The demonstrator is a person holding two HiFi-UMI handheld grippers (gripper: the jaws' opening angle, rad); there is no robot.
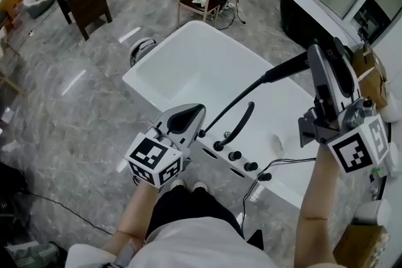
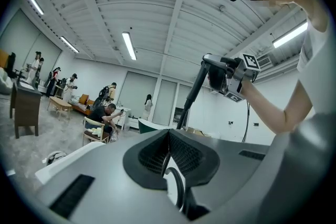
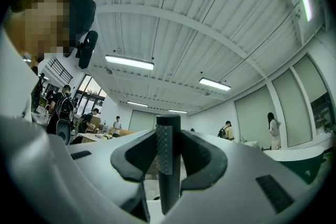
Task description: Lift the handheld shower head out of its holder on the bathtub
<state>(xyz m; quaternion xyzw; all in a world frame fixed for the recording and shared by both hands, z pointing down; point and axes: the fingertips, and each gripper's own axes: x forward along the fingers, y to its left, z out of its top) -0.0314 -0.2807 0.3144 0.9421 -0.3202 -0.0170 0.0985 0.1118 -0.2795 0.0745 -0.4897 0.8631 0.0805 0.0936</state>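
Note:
The black handheld shower head [image 1: 286,68] is up in the air over the white bathtub [image 1: 157,81], clear of the tub's deck. My right gripper [image 1: 316,57] is shut on its handle. In the right gripper view the textured black handle [image 3: 168,157] stands upright between the pads. Its thin black hose [image 1: 232,105] runs down to the deck by the curved black spout [image 1: 242,122] and the black knobs [image 1: 242,161]. My left gripper [image 1: 188,117] hovers at the tub's near rim, shut and empty; its pads [image 2: 157,157] meet. From the left gripper view I see the right gripper [image 2: 229,74] holding the shower head [image 2: 193,93].
A person sits on a chair [image 1: 202,0] beyond the tub. A dark wooden cabinet [image 1: 85,0] stands at the far left, and a round device [image 1: 142,49] lies on the floor by the tub. Cardboard boxes [image 1: 369,75] line the right side. A cable [image 1: 276,165] trails off the deck.

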